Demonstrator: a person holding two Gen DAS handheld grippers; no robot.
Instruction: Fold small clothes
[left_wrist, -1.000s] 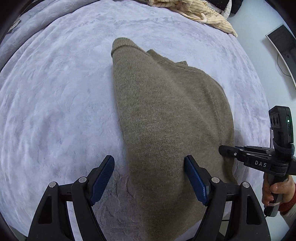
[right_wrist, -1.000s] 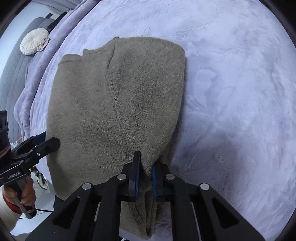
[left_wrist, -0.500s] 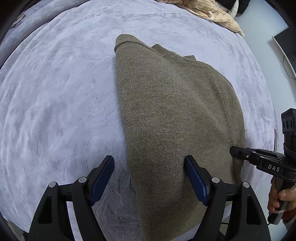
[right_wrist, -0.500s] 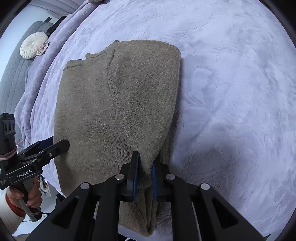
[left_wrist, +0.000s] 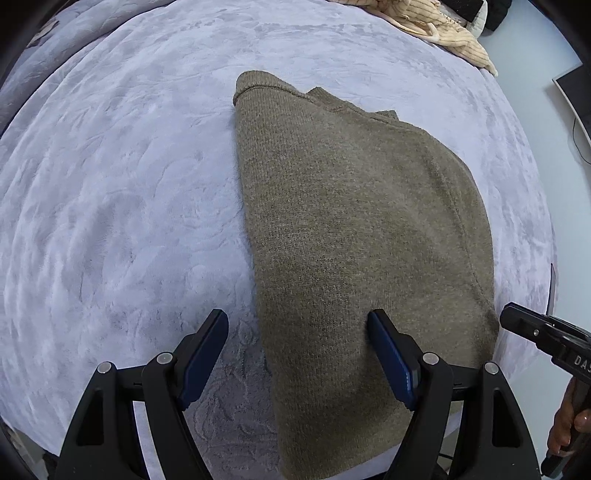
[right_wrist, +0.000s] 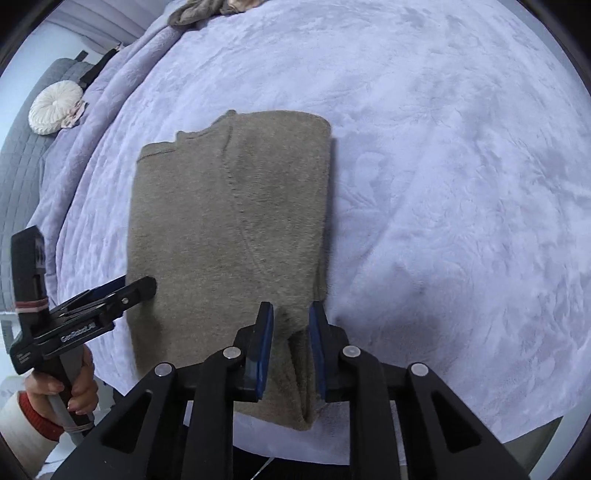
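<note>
An olive-brown knitted sweater (left_wrist: 354, 236) lies on a pale lavender plush bedspread (left_wrist: 110, 221), its sides already turned in so that it forms a long narrow panel running from the near edge of the bed toward the far side, with the neckline at the far end. The left gripper (left_wrist: 297, 350) hovers over the sweater's near left edge with its blue pads spread wide; that edge lies between them, the right pad over the knit and the left pad over bare bedspread, and neither presses on anything, so it looks ready to take the hem rather than holding it. The right gripper (right_wrist: 291, 350) hangs over the near right corner, where the folded-in layer makes a thick ridge. Its jaws are opening, and that ridge of fabric sits in the gap between the pads, which appear to have come off the knit. This suggests it is letting go of the flap it has laid down, so the fold rests flat under its own weight. In the right wrist view the person's left hand (right_wrist: 72, 384), with a red cuff, grips the handle of the other tool. A cream striped garment (left_wrist: 436, 26) waits at the far right of the bed, and a round white cushion (right_wrist: 55, 107) sits at the far left.
</note>
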